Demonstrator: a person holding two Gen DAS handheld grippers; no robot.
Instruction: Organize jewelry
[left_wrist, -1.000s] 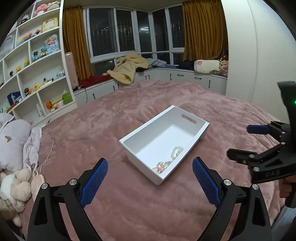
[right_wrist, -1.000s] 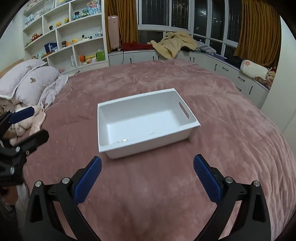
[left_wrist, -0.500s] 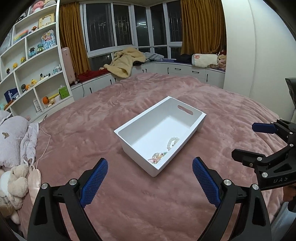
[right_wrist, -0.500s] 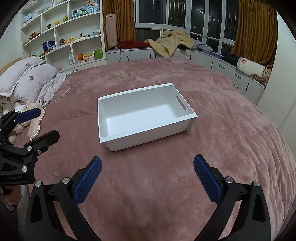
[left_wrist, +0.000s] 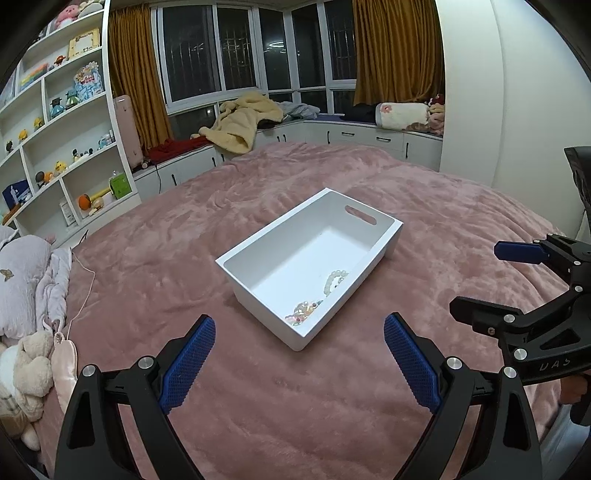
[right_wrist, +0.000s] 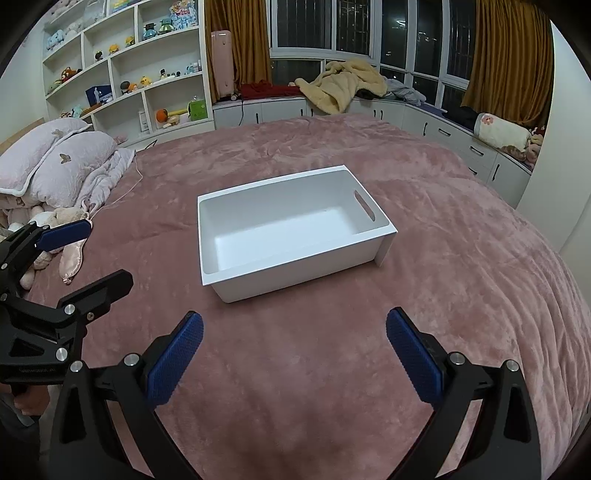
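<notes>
Hovering apart, both grippers (left (left_wrist: 297, 345), right (right_wrist: 293, 341)) gape empty before the jewelry (left_wrist: 314, 301) bin (left_wrist: 258, 253).

Box (right_wrist: 295, 258) wall hides beads in rt view.

both wrist cameras look down from above the near edge of the pink bed (left_wrist: 332, 406) toward the windows; the left view sits left, the right view right, sharing the white tray (right_wrist: 258, 280) mid-bed

bin (left_wrist: 258, 275) top open | bedspread (left_wrist: 332, 406) around bare | bin walls block sides
</notes>
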